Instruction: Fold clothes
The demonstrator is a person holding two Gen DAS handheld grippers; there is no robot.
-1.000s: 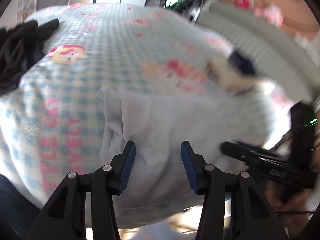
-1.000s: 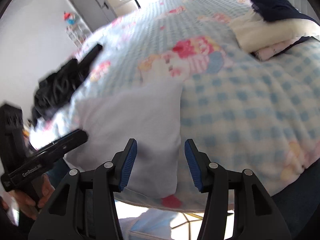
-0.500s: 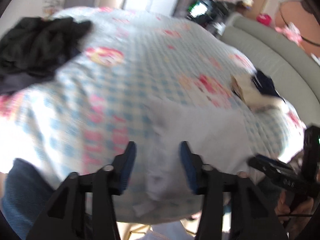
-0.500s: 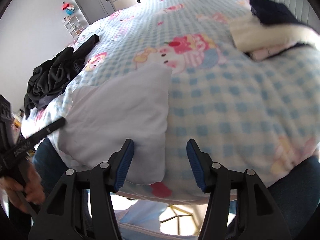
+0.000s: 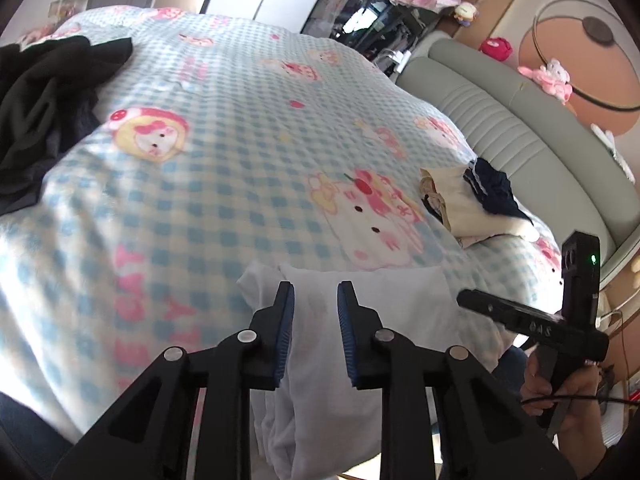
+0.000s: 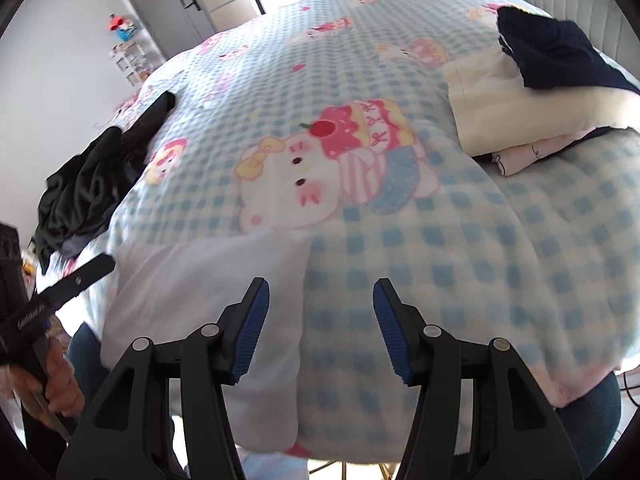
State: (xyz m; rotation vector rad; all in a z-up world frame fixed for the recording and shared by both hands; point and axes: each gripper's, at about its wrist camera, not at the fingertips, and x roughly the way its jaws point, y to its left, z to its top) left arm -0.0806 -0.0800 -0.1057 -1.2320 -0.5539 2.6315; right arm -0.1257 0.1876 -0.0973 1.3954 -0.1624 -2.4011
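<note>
Garment (image 5: 360, 312), white, is seen between the half-closed, just-narrowing left tongs (image 5: 314, 300), unpinched; beside the parted, empty right tongs (image 6: 320, 300), to their left.

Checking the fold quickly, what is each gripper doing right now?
Left gripper: has just been closing, still open, white garment between the jaws.
Right gripper: open, holding nothing.

Bed cover: we see the blue-check blanket (image 5: 248, 184).
Headboard: we see the grey padded headboard (image 5: 520, 140) beside that blanket.
</note>
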